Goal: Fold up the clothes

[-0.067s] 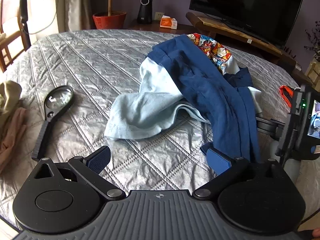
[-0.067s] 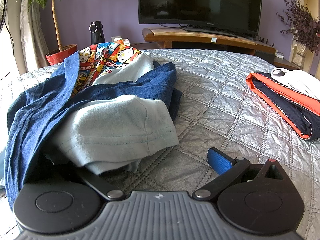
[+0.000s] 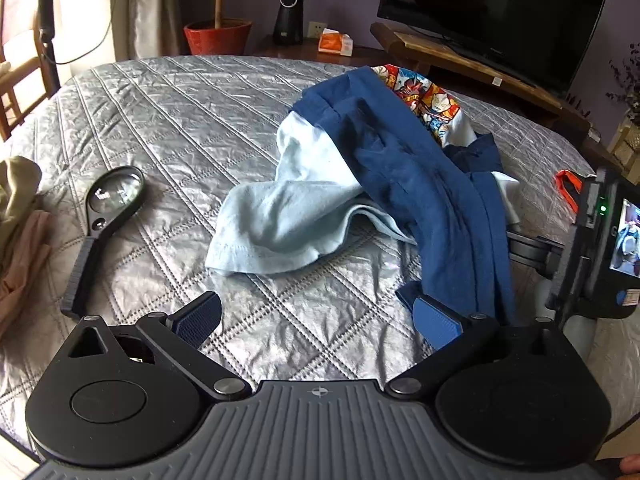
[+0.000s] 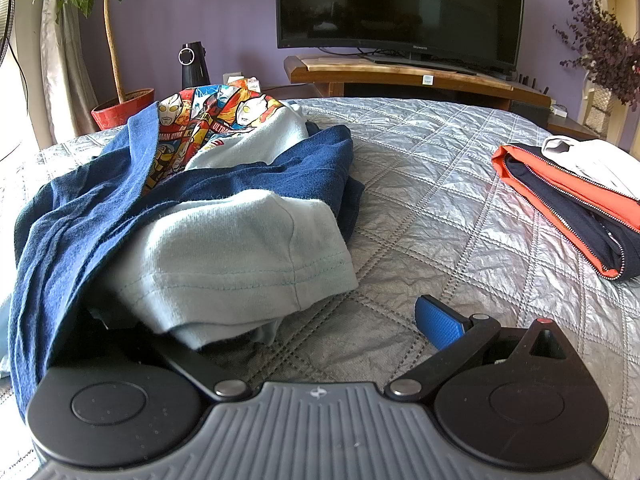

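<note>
A heap of clothes lies on the silver quilted bed: a light blue T-shirt (image 3: 288, 216), a dark blue garment (image 3: 420, 184) draped over it, and a cartoon-print piece (image 3: 424, 96) at the back. My left gripper (image 3: 316, 320) stands open just short of the heap, its right pad beside the dark blue hem. My right gripper (image 4: 316, 320) is open at the heap's other side. The light blue T-shirt (image 4: 240, 256) and dark blue garment (image 4: 72, 240) cover its left finger, and only the right pad (image 4: 438, 322) shows.
A black magnifying glass (image 3: 112, 200) lies left of the heap, with beige and pink cloth (image 3: 16, 216) at the left edge. A folded orange-and-navy jacket (image 4: 560, 208) with a white garment (image 4: 592, 160) on it sits at the right. The TV stand (image 4: 400, 72) and plant pot (image 4: 120, 108) are beyond the bed.
</note>
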A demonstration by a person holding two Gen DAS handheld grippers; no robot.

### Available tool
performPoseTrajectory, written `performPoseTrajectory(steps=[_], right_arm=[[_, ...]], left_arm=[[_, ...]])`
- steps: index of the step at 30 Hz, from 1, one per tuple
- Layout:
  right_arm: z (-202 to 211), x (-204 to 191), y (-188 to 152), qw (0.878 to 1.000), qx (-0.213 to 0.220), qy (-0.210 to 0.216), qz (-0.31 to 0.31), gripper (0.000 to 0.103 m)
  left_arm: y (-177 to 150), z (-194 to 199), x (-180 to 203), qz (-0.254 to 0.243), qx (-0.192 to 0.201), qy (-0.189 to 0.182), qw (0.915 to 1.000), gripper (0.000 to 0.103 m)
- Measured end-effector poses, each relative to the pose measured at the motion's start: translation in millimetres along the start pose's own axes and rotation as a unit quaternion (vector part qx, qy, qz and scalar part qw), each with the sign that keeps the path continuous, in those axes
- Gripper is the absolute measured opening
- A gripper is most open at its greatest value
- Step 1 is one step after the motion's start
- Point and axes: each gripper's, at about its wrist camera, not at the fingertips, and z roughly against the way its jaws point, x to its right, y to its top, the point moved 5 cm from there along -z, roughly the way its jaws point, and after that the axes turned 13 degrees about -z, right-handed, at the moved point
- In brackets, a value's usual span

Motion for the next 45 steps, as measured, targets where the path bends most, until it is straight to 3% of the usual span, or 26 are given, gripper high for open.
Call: performPoseTrajectory(steps=[3, 8, 22, 26, 33, 45], right_arm=[[0, 0, 0, 1.000, 0.000, 0.000, 0.000, 0.103], [0, 0, 0, 1.000, 0.000, 0.000, 0.000, 0.103], [0, 0, 0, 1.000, 0.000, 0.000, 0.000, 0.103], [0, 0, 0, 1.000, 0.000, 0.000, 0.000, 0.103], [0, 0, 0, 1.000, 0.000, 0.000, 0.000, 0.103], [0, 0, 0, 1.000, 0.000, 0.000, 0.000, 0.103]], left_arm=[[-2, 2, 10, -0.014, 0.005, 0.008, 0.9999, 0.103], [-1, -8, 2, -0.002, -0.016, -0.012, 0.9998, 0.103], [3, -66, -38, -0.034, -0.029, 0.032, 0.9985, 0.103], [5, -74, -45, -0.040, 0.004, 0.017, 0.9991, 0.103], [12, -85, -51, -0.041, 0.048, 0.024, 0.9977, 0.103], [15, -93, -53, -0.038, 0.057, 0.027, 0.9973, 0.103]])
